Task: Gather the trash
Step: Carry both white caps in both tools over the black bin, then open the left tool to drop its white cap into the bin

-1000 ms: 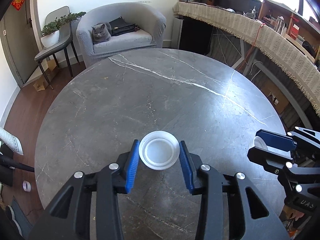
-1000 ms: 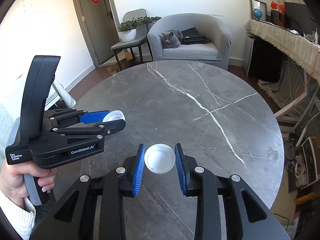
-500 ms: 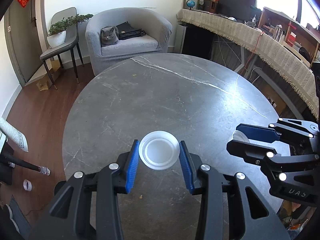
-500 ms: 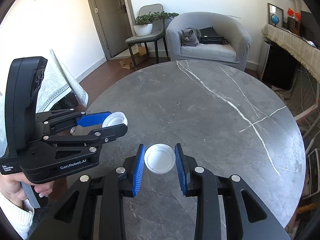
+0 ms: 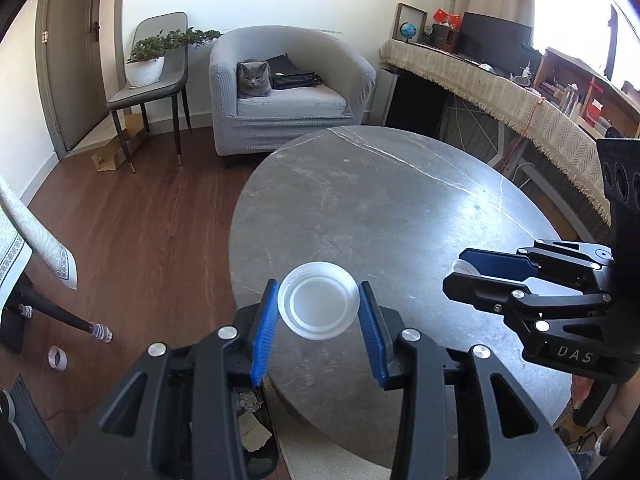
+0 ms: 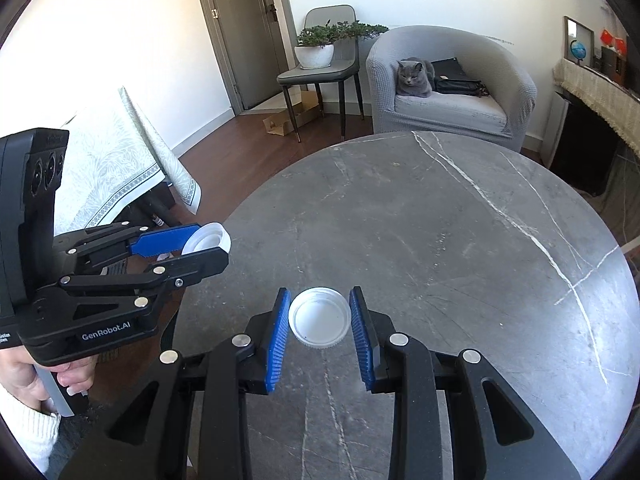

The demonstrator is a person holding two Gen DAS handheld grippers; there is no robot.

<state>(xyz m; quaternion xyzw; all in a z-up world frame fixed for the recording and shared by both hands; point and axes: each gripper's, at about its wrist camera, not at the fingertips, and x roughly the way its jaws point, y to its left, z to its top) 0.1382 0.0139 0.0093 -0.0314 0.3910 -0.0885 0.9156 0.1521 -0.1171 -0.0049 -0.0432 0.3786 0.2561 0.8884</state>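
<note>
My left gripper (image 5: 319,302) is shut on a wide translucent white lid (image 5: 318,300), held hollow side up over the near left edge of the round grey marble table (image 5: 400,220). A smaller white bottle cap (image 6: 319,316) sits clamped between the blue pads of my right gripper (image 6: 319,318), above the table's near part. In the right wrist view the left gripper (image 6: 208,246) with its wide lid (image 6: 208,238) hangs at the left, off the table's edge. The left wrist view shows the right gripper (image 5: 466,276) at the right. A black bin (image 5: 256,432) with crumpled paper stands on the floor below my left gripper.
A grey armchair (image 5: 288,92) with a grey cat (image 5: 253,79) and a black bag stands beyond the table. A chair bearing a potted plant (image 5: 148,64) is at the back left. A cloth-covered table (image 6: 116,168) stands at the left, a long desk (image 5: 500,92) at the right.
Both grippers have moved left together, each keeping its lid. The left one now hangs over the table's left edge, with the floor and the bin in sight.
</note>
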